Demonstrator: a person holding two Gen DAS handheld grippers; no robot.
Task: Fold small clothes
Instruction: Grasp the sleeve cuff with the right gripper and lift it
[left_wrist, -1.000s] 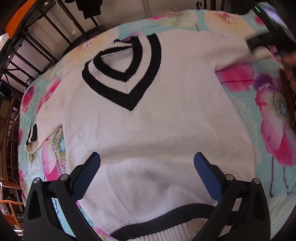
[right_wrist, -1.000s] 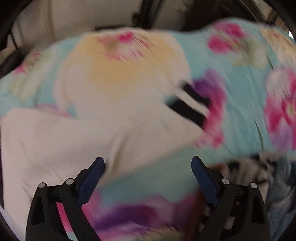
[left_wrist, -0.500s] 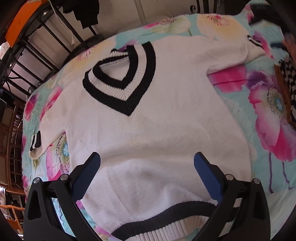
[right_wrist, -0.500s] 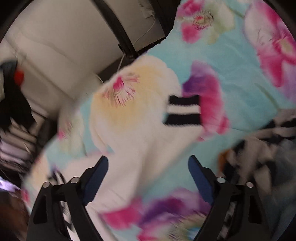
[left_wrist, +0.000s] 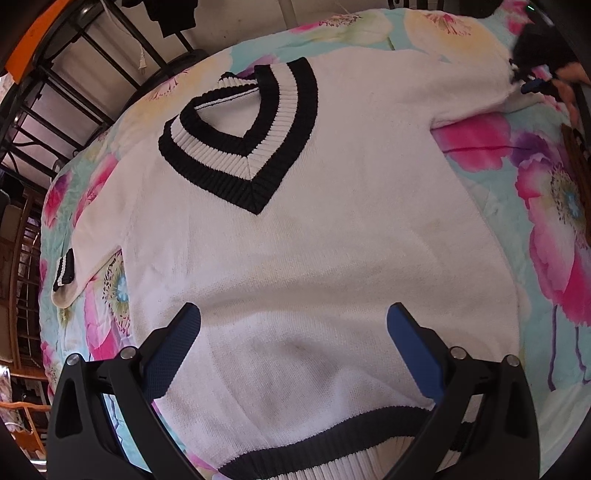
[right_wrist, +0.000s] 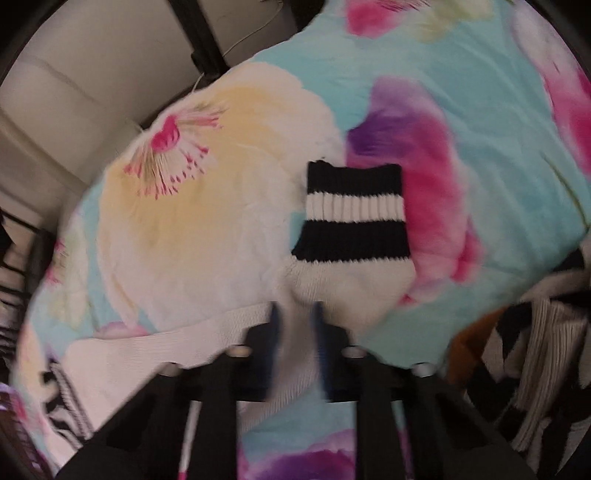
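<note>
A white knit sweater with a black-striped V collar lies flat, front up, on the bed. My left gripper hovers open over its lower body, just above the black hem band, with nothing between the blue pads. The sweater's left cuff rests at the left edge. In the right wrist view my right gripper is shut on the white fabric of the other sleeve, just below its black-and-white cuff. In the left wrist view that gripper shows at the sleeve's far end.
A floral bedspread in turquoise and pink covers the bed. A pile of striped and brown clothes lies to the right of the held sleeve. A black metal rack stands at the back left, and a hand holds the right gripper.
My right gripper rolled, came down on the sleeve behind the cuff and closed on it. My left gripper stayed open over the sweater's lower body.
</note>
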